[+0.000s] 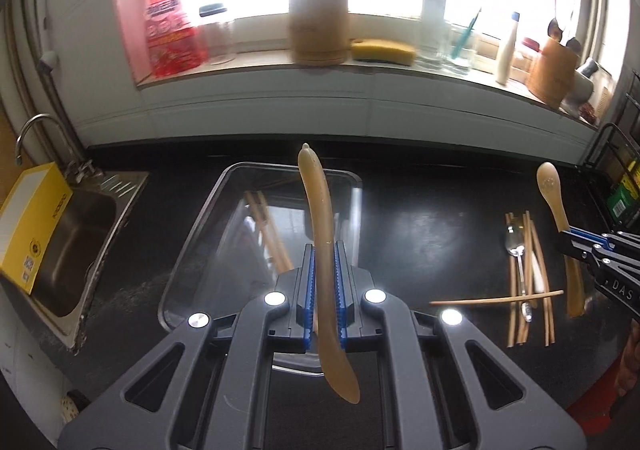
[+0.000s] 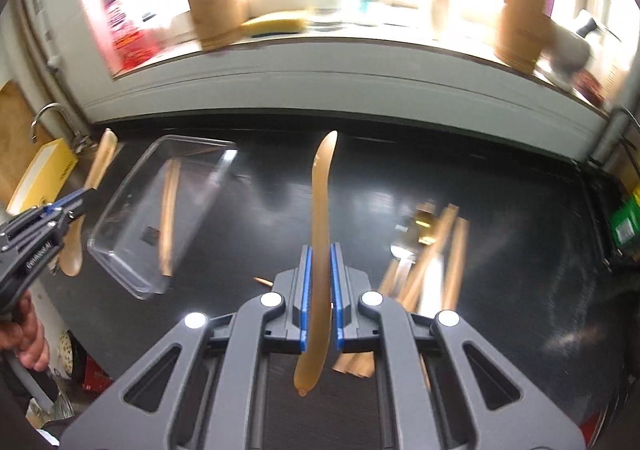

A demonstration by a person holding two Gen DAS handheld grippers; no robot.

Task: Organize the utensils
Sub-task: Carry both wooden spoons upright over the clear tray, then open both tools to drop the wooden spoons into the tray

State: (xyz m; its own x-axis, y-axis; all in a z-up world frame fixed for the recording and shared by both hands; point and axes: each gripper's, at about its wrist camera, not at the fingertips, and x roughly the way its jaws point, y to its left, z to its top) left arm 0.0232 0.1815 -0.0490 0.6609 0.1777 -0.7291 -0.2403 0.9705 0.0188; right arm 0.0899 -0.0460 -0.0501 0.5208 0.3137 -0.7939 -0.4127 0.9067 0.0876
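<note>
Spoons were what we held, one pinched in our left gripper (image 1: 324,290) above the clear tray (image 1: 192,234), another (image 2: 320,226) pinched in our right gripper (image 2: 320,294) over the counter (image 2: 500,177).

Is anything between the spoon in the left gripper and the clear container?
Nothing visible. The left gripper holds its wooden spoon directly above the open, lidless clear container, where only chopsticks lie along one side.
</note>
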